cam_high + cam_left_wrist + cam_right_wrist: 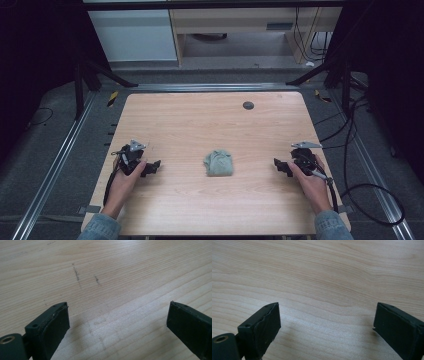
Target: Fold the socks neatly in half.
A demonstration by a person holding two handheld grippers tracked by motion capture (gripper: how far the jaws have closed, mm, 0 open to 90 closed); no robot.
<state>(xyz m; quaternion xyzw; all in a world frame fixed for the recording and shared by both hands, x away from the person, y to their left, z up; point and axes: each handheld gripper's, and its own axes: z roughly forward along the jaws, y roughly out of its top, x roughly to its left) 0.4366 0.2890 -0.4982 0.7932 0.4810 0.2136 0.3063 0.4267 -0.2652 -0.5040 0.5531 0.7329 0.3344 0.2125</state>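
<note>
No words, labels, brands or numbers can be read anywhere on the table [200, 120] or around it.

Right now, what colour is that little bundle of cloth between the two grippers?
The crumpled cloth is a muted grey-green, seen best in the high view.

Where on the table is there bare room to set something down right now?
The whole far half of the table is bare, apart from the small dark disc. Wood also lies free between the left claw and the folded grey cloth, and between the cloth and the right claw. Nowhere is crowded.
</note>
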